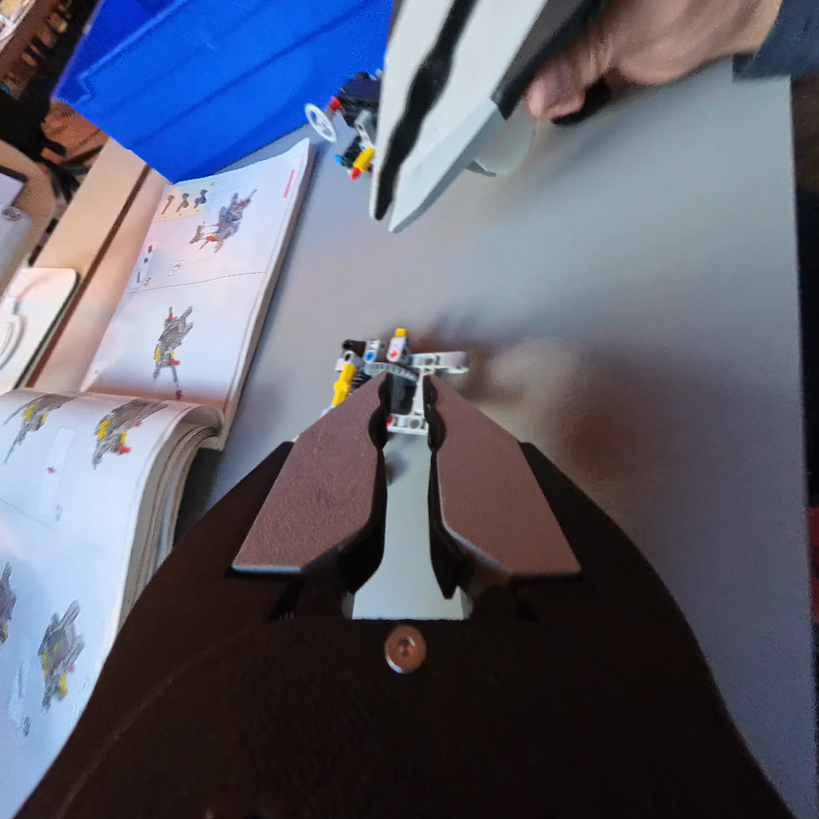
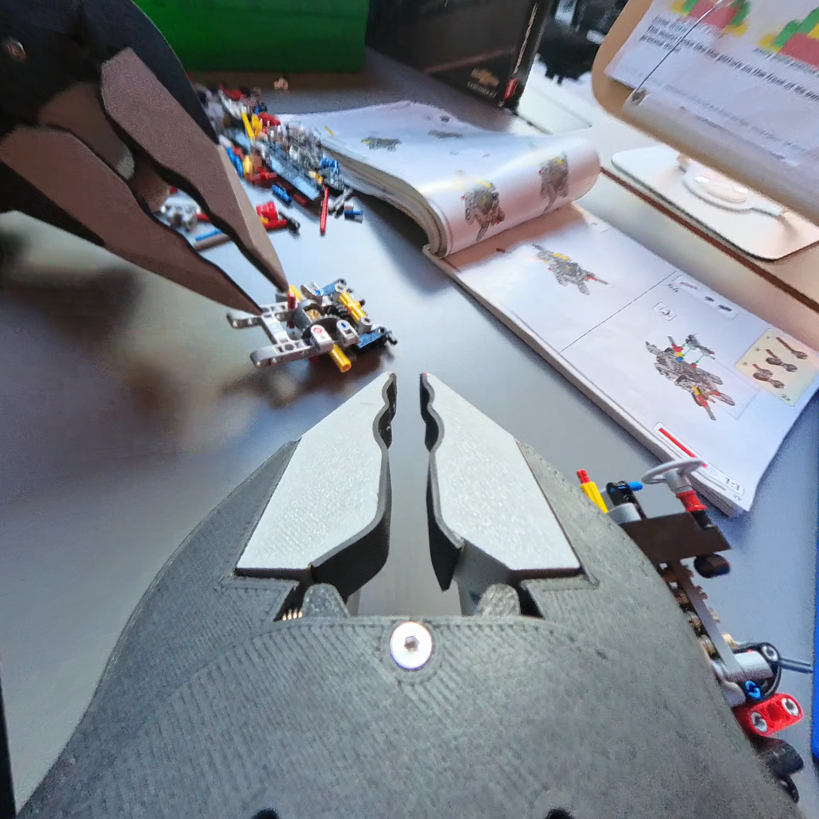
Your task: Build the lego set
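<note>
In the left wrist view the brown-fingered left gripper [image 1: 405, 385] has its jaws clenched on the light grey frame of a small grey, black and yellow building-brick assembly [image 1: 401, 368] resting on the smooth grey desk [image 1: 620, 310]. The frame runs between the two tips, and each tip touches it. To the left, close by, lies the edge of an open white instruction booklet [image 1: 199, 319], its curled pages rising nearer the camera; beyond it stands a blue plastic bin [image 1: 212, 75]. Ahead and above, the grey-fingered right gripper [image 1: 385, 217], held in a person's hand [image 1: 642, 53], hangs well apart from the assembly, with a second, larger brick build [image 1: 354, 128] behind it. The desk to the right is bare up to its dark edge. In the right wrist view the right gripper [image 2: 407, 376] has its jaws released with a narrow gap, nothing between them, hovering near the assembly [image 2: 319, 323] but not touching it. The left gripper [image 2: 270, 297] reaches in from the upper left, tips on the frame's far end. Loose coloured brick parts [image 2: 274, 168] lie beyond, the booklet [image 2: 598, 310] fills the right, and the larger build [image 2: 691, 554] sits beside the right gripper's body.
</note>
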Action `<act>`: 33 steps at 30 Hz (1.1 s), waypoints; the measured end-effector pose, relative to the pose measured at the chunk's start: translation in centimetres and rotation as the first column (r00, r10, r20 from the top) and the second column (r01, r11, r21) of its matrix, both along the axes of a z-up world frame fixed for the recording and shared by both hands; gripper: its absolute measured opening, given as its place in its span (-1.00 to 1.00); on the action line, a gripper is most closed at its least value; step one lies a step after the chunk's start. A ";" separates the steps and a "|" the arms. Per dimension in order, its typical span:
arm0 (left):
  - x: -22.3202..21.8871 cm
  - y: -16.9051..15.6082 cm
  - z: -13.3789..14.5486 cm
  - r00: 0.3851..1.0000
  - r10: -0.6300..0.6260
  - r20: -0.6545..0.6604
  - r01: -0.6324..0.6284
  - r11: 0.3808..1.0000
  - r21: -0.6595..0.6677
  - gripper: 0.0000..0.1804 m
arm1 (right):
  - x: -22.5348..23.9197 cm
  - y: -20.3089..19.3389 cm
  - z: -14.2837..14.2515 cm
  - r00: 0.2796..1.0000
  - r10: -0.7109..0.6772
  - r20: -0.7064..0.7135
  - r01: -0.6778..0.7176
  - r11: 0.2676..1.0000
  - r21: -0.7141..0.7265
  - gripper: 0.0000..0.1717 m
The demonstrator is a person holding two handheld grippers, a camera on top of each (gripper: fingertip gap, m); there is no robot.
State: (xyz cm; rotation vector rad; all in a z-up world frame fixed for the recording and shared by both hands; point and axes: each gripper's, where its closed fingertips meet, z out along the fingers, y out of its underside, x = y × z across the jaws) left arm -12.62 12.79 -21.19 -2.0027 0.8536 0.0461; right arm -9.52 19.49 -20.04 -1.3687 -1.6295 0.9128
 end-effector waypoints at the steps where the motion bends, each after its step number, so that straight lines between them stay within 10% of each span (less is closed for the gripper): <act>1: -0.4 -0.2 1.0 1.000 0.010 0.019 -0.010 1.000 0.001 -0.86 | 0.1 0.1 0.4 1.000 -0.003 -0.029 0.003 1.000 -0.007 -0.91; 9: -9.2 -5.1 7.7 0.976 0.215 0.036 -0.212 0.974 -0.086 -0.89 | 0.6 0.1 1.7 0.993 0.001 -0.117 -0.004 1.000 -0.027 -0.92; 22: -11.3 -10.9 1.1 0.926 0.370 0.079 -0.312 0.865 -0.394 -0.99 | 0.4 -0.5 1.2 0.996 0.020 -0.089 -0.017 0.999 0.036 -0.93; 33: -5.4 -4.2 -2.2 0.943 0.313 0.113 -0.231 0.860 -0.455 -0.92 | 0.5 -0.4 1.6 0.993 0.023 -0.115 -0.022 1.000 0.003 -0.91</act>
